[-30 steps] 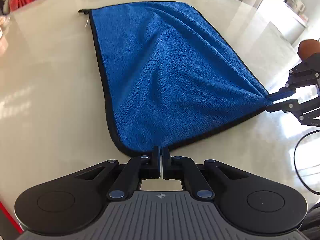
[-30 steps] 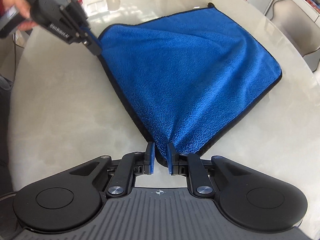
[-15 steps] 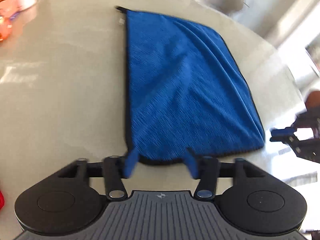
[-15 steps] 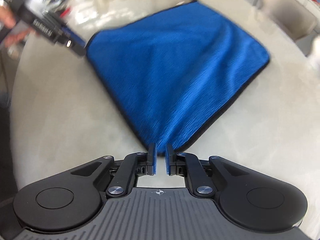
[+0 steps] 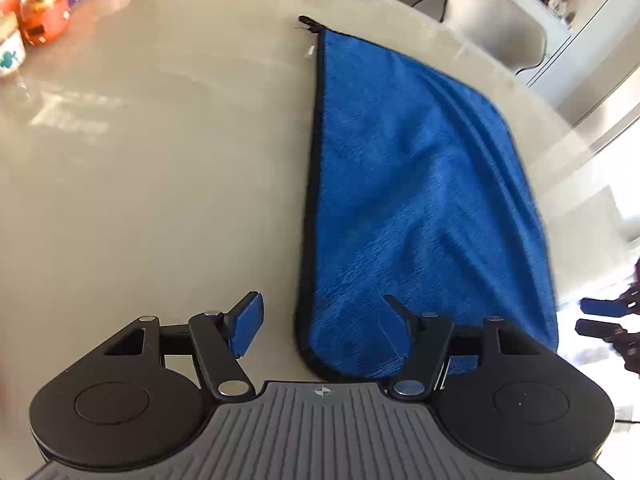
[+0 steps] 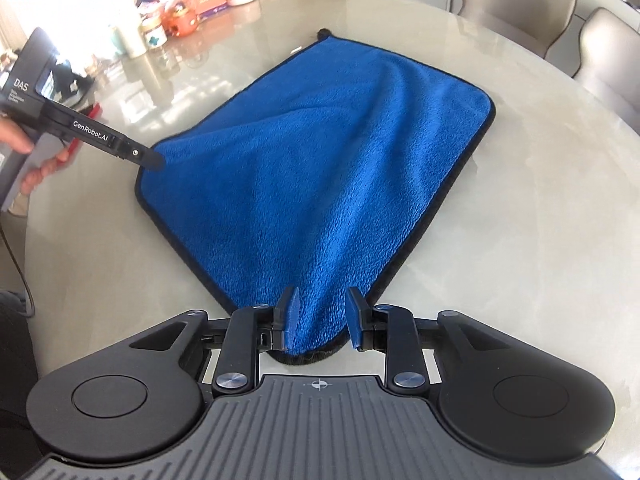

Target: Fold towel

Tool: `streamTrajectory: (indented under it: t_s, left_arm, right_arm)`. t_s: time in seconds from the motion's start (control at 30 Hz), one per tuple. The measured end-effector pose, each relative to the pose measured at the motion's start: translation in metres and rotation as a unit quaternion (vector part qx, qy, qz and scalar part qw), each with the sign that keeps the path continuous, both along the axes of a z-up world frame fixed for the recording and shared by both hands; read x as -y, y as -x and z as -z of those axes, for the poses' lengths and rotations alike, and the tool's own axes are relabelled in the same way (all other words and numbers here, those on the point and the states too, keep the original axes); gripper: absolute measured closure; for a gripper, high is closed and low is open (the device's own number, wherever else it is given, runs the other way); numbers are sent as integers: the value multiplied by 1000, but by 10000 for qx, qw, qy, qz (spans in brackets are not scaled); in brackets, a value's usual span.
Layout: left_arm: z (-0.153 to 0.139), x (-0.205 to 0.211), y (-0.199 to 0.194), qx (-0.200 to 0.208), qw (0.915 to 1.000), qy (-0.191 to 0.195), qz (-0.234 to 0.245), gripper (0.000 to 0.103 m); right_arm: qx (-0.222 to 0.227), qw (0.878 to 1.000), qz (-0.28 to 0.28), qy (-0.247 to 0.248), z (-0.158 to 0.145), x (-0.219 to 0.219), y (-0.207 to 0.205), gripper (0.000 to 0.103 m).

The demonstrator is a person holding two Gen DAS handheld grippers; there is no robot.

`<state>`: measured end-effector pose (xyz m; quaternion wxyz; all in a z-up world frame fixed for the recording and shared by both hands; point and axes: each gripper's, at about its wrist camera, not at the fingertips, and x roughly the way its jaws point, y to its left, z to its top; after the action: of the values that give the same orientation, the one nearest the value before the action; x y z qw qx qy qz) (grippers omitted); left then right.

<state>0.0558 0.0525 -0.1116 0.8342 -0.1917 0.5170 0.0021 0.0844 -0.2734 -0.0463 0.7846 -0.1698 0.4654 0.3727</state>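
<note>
On the pale glossy table point(image 6: 520, 240) a blue towel point(image 6: 328, 168) with dark edging lies spread out, with soft creases running along it. A small dark loop point(image 5: 308, 22) sticks out from its far corner, and a white tag shows just beside that edge in the left wrist view.

At the towel's near corner in the right wrist view, the right gripper point(image 6: 322, 314) has its blue-padded fingers point(image 6: 292, 312) parted a little, one on each side of the cloth; the corner lies between them, not pinched, with its dark hem resting on the table below.

The left gripper point(image 5: 324, 328) is spread wide. Its left finger point(image 5: 246, 328) stands over bare table just beside the towel's left edge, while its right finger is over the cloth; the towel's near left corner lies between them, ungripped. From the right wrist view the same gripper point(image 6: 150, 160) reaches in from the left, its tip at the towel's left corner, held by a hand point(image 6: 36, 164).

Far to the left on the table stand jars, an orange ornament point(image 5: 42, 12) and boxes. Grey chairs point(image 6: 516, 8) ring the far right rim of the table.
</note>
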Motion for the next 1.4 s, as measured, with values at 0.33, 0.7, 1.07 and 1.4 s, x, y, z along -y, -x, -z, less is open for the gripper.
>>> streamTrajectory:
  t_s: [0.33, 0.7, 1.07, 1.4]
  left_arm:
    - [3, -12, 5, -208, 9987, 443, -139, 97]
    - [4, -23, 6, -150, 9986, 416, -281, 100]
    - [-1, -28, 16, -109, 9986, 444, -253, 100]
    - [6, -29, 29, -318, 9928, 1040, -495, 75]
  right_arm:
    - [-543, 9926, 1036, -325, 12, 16, 8, 74]
    - [-1016, 9752, 1842, -685, 28, 28, 23, 59]
    - [-1307, 9522, 2642, -796, 36, 26, 24, 38]
    - [-2222, 8608, 3965, -2290, 57, 67, 21, 39]
